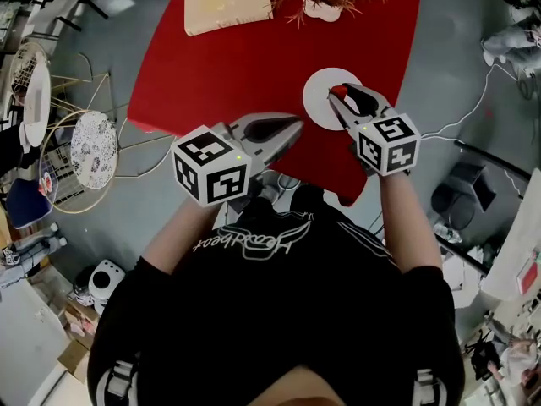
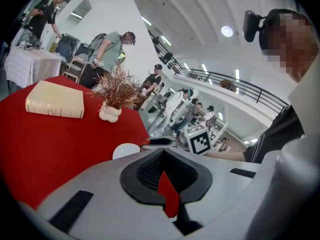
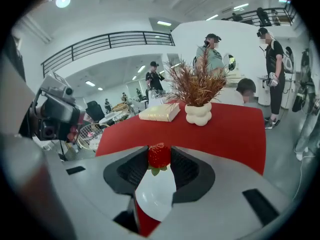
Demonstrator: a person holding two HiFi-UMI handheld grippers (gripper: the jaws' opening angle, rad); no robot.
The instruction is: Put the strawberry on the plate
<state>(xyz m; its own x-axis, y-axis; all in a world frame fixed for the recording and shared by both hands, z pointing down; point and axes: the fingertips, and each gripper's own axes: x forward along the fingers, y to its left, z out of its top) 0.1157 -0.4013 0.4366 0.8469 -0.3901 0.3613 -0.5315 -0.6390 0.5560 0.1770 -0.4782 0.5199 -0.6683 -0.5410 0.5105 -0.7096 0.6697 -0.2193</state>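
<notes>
A red strawberry (image 3: 159, 155) is pinched between the black pads of my right gripper (image 3: 159, 159), which is shut on it. The berry hangs just above the small white plate (image 3: 155, 196). In the head view the strawberry (image 1: 339, 90) and right gripper (image 1: 340, 96) sit over the plate's (image 1: 317, 108) right half, near the front edge of the red table (image 1: 237, 66). My left gripper (image 1: 296, 125) lies to the plate's left with its jaws together and nothing in them. From the left gripper view the plate (image 2: 126, 150) shows beyond the left gripper (image 2: 162, 158).
A cream book (image 1: 228, 2) and a white vase with dried twigs (image 1: 325, 7) stand at the table's far side. Wire-frame chairs (image 1: 89, 146) stand on the floor to the left. Cables (image 1: 473, 108) run across the floor at right.
</notes>
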